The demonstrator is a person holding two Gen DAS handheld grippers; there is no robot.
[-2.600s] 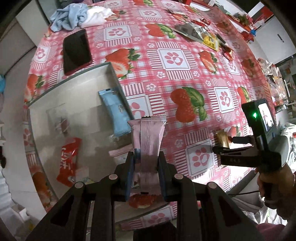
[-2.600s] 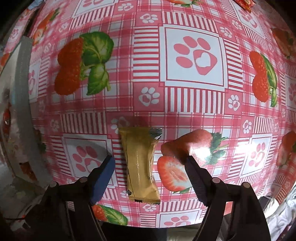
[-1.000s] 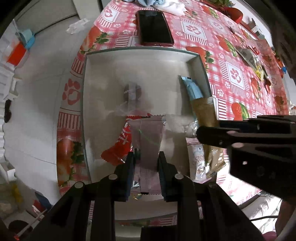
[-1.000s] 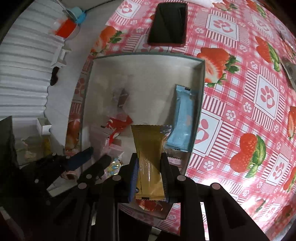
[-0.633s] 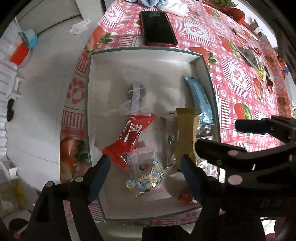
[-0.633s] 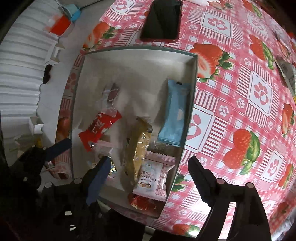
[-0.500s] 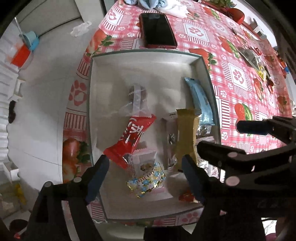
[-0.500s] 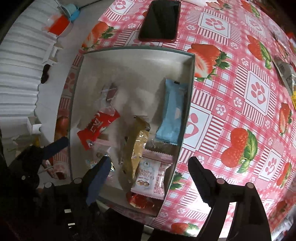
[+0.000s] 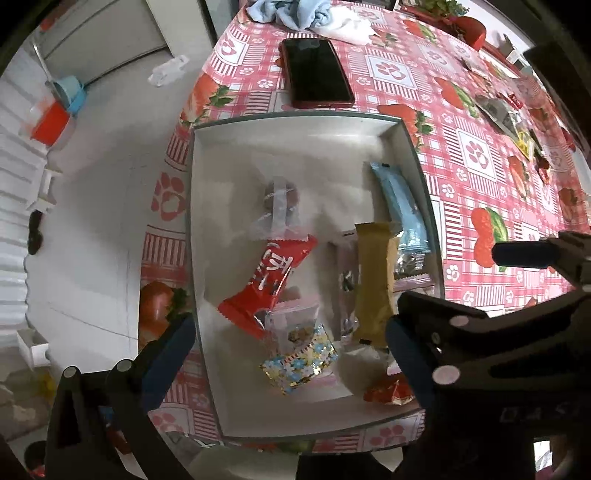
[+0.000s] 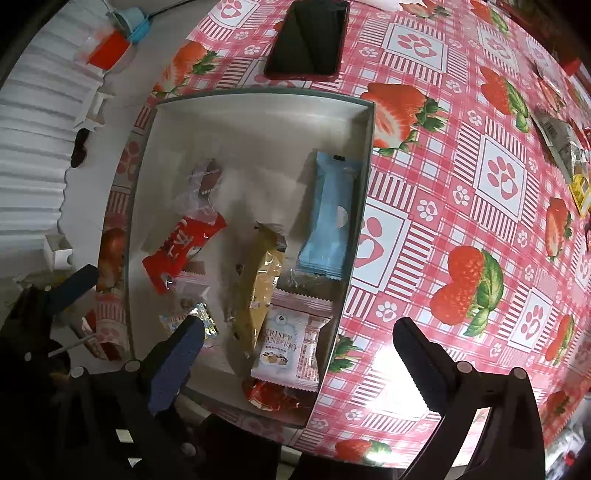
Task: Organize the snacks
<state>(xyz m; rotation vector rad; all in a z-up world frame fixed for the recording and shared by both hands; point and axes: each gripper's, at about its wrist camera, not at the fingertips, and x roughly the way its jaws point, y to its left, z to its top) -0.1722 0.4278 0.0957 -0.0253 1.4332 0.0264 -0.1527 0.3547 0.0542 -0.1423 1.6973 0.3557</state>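
Observation:
A shallow white box [image 9: 295, 155] [image 10: 258, 122] on the strawberry tablecloth holds several snacks: a gold packet [image 9: 373, 284] [image 10: 258, 284], a red packet [image 9: 273, 277] [image 10: 181, 243], a light blue packet [image 9: 402, 206] [image 10: 332, 214], a clear-wrapped candy [image 9: 279, 201], a flowery foil packet [image 9: 299, 363] and a white cranberry packet [image 10: 288, 347]. My left gripper [image 9: 288, 354] is open and empty above the box's near end. My right gripper [image 10: 295, 354] is open and empty above the box's near right corner; its fingers [image 9: 524, 254] show in the left wrist view.
A black phone [image 9: 316, 72] [image 10: 308, 37] lies beyond the box. A blue and white cloth [image 9: 306, 14] is at the far edge. More snack packets [image 9: 506, 114] [image 10: 561, 140] lie at the far right. The floor with a red and blue object [image 9: 55, 107] is to the left.
Both grippers opened: the left dropped its pink packet and the right its gold packet into the box. Since then both have risen slightly; the snacks lie still.

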